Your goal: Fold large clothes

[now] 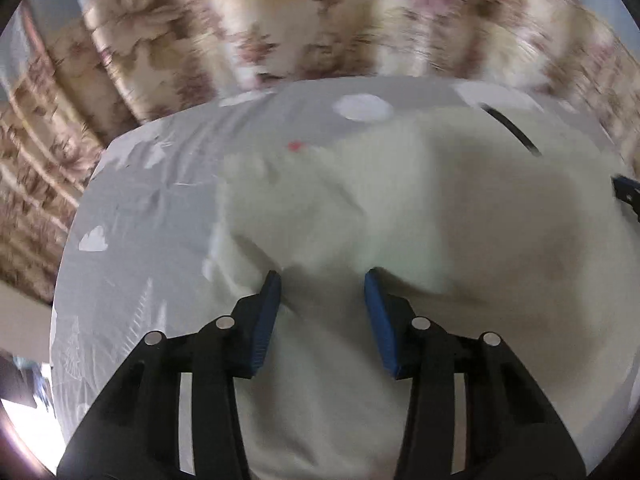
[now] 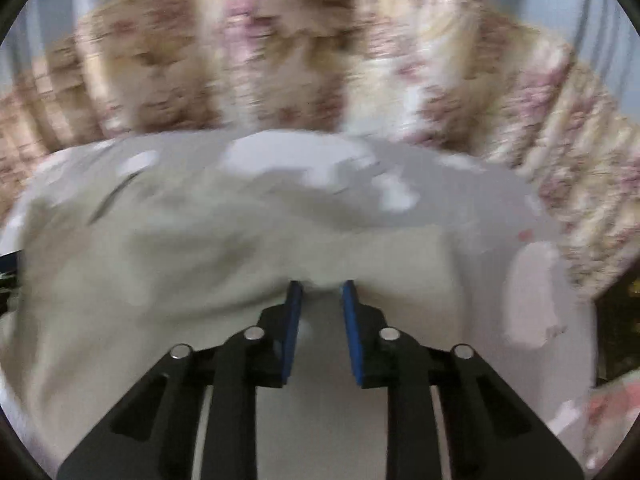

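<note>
The cream garment (image 1: 400, 208) lies in soft bumps on the grey bed sheet (image 1: 132, 264), in front of the flowered curtain (image 1: 240, 32), and it could bunch up or slide if the fingers shut on only a thin bit of cloth or on the sheet too. The left gripper (image 1: 322, 280) tips down over the garment's left part with its fingers half apart and nothing pinched. The right gripper (image 2: 322, 286) tips down too, fingers narrow, with a small ridge of cloth at the tips, and I cannot tell if they press it.

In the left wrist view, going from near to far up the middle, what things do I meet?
Left gripper with jaws apart, cream garment, grey patterned bedsheet, floral curtain.
</note>
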A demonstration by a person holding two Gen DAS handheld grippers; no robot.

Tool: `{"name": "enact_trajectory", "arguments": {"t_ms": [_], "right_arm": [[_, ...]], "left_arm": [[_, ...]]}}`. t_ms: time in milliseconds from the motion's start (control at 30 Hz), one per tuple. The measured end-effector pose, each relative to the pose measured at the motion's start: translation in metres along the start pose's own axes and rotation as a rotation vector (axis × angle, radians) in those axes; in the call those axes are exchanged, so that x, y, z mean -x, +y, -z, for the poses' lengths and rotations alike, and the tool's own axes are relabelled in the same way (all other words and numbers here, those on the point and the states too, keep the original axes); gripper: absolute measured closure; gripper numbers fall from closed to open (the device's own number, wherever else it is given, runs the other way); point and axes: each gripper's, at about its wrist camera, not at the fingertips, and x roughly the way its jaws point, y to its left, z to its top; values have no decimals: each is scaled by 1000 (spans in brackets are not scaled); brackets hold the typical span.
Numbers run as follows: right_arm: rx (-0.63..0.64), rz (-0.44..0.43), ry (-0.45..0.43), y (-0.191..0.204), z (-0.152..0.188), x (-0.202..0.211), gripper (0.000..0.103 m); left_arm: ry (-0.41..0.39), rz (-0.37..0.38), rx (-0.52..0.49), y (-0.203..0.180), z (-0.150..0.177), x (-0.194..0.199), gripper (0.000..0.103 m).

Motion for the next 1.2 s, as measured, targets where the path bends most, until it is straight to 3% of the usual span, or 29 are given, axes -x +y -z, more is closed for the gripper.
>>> {"name": "enact_trajectory", "arguments": {"t_ms": [33,100,167,200,267,367,433,467,567,633,667,767,833,867,933,967,1033,1100,1200], "right_arm": [[-16,13,-13,-7,-2,0,83],[-48,-85,-65,-17,3,17,83],[-20,-147,-130,-12,17,39,80],[13,-160,-162,-7,29,51,77],[45,-208,-216,0,58,70,75],[56,-269,-237,11,91,81,75],[86,-272,-243,22,110,82,75],[121,-230,-228,29,117,79,75],[151,-189,-174,33,124,61,78],[171,-176,-163,29,123,53,83],[193,-164,-165,29,123,52,83],[175,-167,-164,21,116,46,83],[132,-159,-175,14,114,54,83],[117,-149,-203,11,115,65,77],[101,-187,-232,8,117,81,75],[86,-229,-253,6,119,92,67],[79,-256,-262,9,124,101,60],[109,-275,-253,17,129,101,60],[178,-201,-227,26,136,89,60]], "left_arm": [[-2,-5,34,10,-5,-1,59],[-29,21,75,21,-6,6,59],[-98,93,103,29,6,27,38],[-122,110,114,31,14,36,23],[-183,167,155,30,35,56,20],[-214,282,167,14,66,71,21],[-207,300,150,2,80,67,36],[-198,295,135,-3,85,62,42],[-142,231,106,-7,92,36,66],[-141,186,84,-4,92,27,93],[-143,162,75,0,91,24,101],[-112,250,128,19,87,17,100],[-103,221,135,19,86,25,100],[-113,198,131,15,86,34,95],[-170,180,126,4,87,58,9],[-211,176,131,-2,89,69,3],[-252,208,97,-26,90,87,4],[-246,288,41,-61,87,93,3],[-221,266,-22,-102,83,83,5]]}}
